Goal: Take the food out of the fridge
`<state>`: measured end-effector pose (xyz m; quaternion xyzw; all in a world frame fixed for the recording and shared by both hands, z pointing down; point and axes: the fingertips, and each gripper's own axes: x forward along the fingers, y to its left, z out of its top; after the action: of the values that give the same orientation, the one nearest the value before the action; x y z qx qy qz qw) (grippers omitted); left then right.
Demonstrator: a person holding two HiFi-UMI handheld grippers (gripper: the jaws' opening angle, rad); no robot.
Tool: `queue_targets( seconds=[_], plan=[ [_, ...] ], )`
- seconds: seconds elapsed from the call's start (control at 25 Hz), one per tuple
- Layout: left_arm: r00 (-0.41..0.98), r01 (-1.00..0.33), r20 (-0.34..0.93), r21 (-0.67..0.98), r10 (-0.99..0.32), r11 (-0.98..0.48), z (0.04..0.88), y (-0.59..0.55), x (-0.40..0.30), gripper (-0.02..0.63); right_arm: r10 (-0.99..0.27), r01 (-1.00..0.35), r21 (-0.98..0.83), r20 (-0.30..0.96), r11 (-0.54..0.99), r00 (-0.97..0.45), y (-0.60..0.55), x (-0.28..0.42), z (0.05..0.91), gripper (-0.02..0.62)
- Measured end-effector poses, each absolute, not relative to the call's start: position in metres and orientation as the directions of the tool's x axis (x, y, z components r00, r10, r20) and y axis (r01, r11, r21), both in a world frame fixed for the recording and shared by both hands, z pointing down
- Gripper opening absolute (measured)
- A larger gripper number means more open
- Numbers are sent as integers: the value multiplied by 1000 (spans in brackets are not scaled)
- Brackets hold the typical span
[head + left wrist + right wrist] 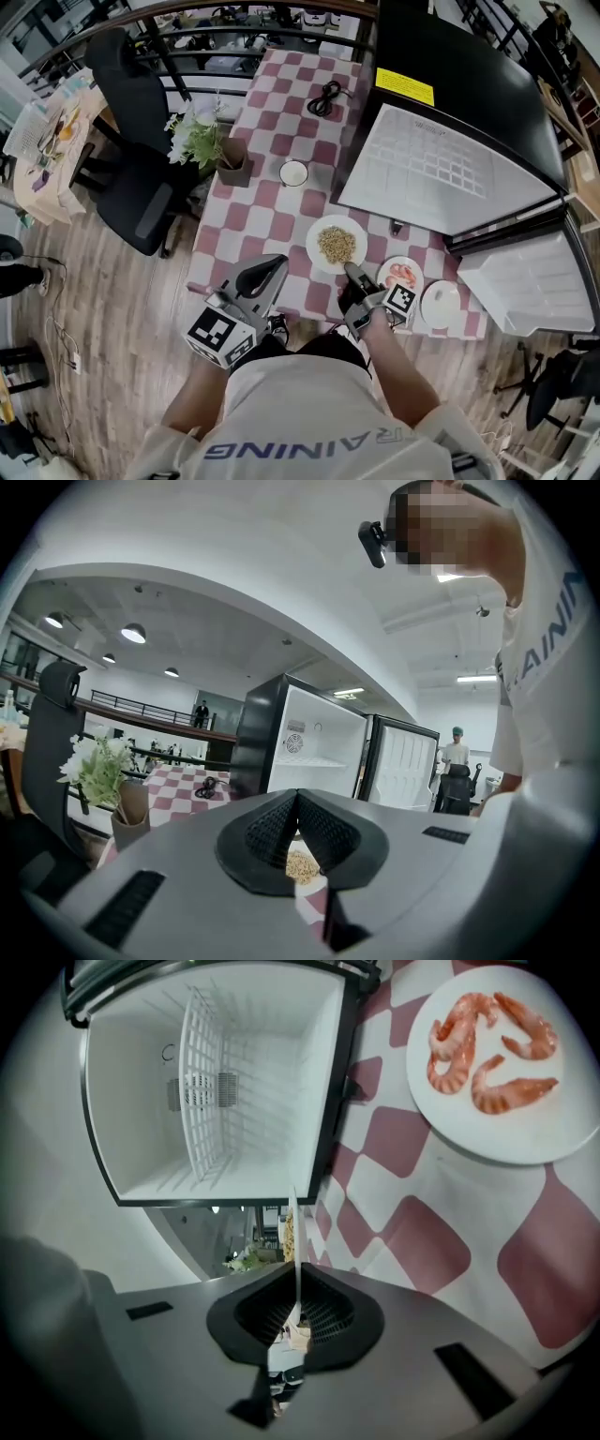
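Judging by the fridge [450, 169], the task looks nearly done. Its door stands wide open, and the right gripper view shows only white walls and a wire shelf inside, with no food that I can see. Three plates are out on the desk [281, 122], just in front of the fridge. The grain plate [316, 234] is nearest the middle, and the shrimp plate [417, 267] is just beside it. A bare white plate [441, 305] lies by the desk's near edge. What seems left is to settle the grain plate and let go of it, then perhaps shut the door.

The right gripper [354, 274] is clenched on the near rim of the grain plate. In its own view the thin white rim runs edge-on straight between the pads, which press on it from both sides. The pictures do not show whether the plate already rests flat on the cloth or is a little above it. The shrimp plate lies well clear of that grip.

The left gripper [267, 270] hangs over the near edge of the desk. Its jaws are together with nothing between them, and it touches none of the plates. The grains show only beyond its tips.
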<state>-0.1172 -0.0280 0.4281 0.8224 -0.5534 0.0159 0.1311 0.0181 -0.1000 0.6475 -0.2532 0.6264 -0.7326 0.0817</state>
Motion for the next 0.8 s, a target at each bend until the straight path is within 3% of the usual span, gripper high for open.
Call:
queue_targets(
  seconds=[0.32, 0.8],
  plan=[
    [311, -941, 187, 197, -932, -275, 431, -6, -142, 8, -326, -290, -931, 351, -222, -878, -74, -8, 687, 32],
    [298, -944, 175, 203, -938, -262, 429, 3, -148, 8, -318, -326, -908, 400, -262, -859, -62, -9, 703, 37]
  ],
)
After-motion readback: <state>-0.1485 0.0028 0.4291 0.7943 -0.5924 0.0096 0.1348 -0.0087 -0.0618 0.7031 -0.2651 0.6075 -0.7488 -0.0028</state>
